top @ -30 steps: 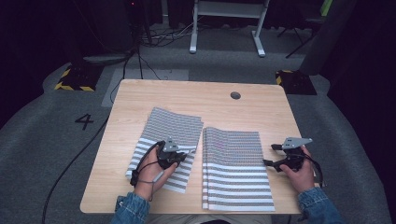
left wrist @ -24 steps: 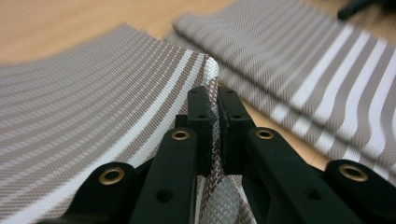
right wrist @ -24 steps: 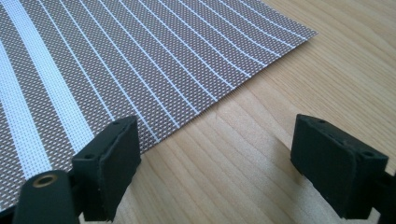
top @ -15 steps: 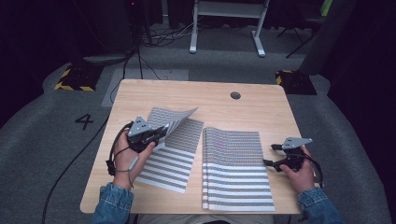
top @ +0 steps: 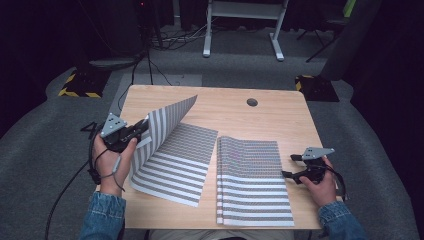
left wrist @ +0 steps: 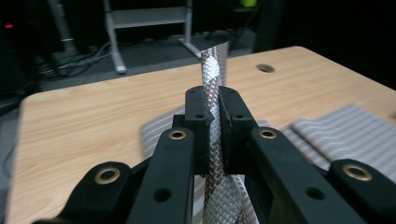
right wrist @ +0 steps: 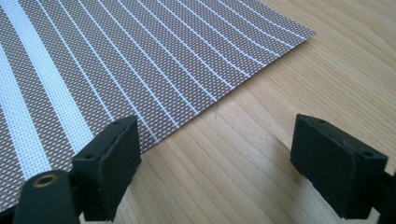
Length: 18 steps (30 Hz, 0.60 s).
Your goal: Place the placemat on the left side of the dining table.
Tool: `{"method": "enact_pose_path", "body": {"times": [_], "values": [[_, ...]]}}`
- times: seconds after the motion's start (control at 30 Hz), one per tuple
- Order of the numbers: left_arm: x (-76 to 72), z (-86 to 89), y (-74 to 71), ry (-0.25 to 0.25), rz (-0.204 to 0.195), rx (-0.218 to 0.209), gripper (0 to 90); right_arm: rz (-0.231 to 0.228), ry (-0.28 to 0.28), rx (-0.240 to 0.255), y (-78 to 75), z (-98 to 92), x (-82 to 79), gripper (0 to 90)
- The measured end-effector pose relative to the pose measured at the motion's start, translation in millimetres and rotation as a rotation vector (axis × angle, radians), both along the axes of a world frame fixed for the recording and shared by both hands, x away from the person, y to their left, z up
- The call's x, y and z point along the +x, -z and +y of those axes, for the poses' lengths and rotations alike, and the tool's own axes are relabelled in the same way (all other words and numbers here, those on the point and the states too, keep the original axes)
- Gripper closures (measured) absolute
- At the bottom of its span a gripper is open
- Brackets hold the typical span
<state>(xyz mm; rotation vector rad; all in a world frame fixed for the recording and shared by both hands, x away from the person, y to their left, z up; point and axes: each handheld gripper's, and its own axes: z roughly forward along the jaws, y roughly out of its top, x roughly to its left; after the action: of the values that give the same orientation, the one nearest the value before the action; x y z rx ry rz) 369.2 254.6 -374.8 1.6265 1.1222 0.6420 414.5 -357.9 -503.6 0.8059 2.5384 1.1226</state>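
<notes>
Jaws of the left gripper (top: 141,128) are pinching the near edge of a grey-and-white striped woven placemat (top: 170,150), lifting that side off the light wooden table (top: 270,120), probably to fold it over or peel it away. The mat's raised flap is rising beyond the left gripper while its lower part is lying flat just right of it. Farther right, a second striped woven placemat (top: 252,180) is lying flat; beyond it the right gripper (top: 289,166) is hovering with jaws apart, gripping nothing.

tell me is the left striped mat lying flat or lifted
Lifted in part: the left hand-held gripper pinches the left striped mat at one edge, raising that side off the table.
</notes>
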Motion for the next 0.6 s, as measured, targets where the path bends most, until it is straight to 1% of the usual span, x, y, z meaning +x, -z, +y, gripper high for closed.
{"method": "enact_pose_path", "body": {"times": [0.03,0.27,0.43,0.53,0.57,0.6], "values": [[-0.7,4.7,0.8,-0.023,-0.001,0.003,83.5,0.001,0.0,-0.001,-0.1,-0.1,0.0,16.2],[-6.8,24.8,4.2,-0.109,-0.004,0.041,82.8,0.001,0.0,-0.001,-0.1,-0.1,0.0,16.2],[-11.1,40.4,9.2,-0.188,0.012,0.092,80.9,0.001,0.0,0.0,-0.1,-0.1,0.0,16.2],[-14.2,48.2,10.5,-0.242,0.001,0.096,75.6,0.001,0.0,-0.001,-0.1,-0.1,0.0,16.2],[-16.1,51.5,10.6,-0.273,-0.005,0.104,73.4,0.001,0.0,-0.001,-0.1,-0.1,0.0,16.2],[-17.7,53.9,10.4,-0.301,-0.007,0.116,69.4,0.001,0.0,0.0,-0.1,0.0,0.0,16.2]]}}
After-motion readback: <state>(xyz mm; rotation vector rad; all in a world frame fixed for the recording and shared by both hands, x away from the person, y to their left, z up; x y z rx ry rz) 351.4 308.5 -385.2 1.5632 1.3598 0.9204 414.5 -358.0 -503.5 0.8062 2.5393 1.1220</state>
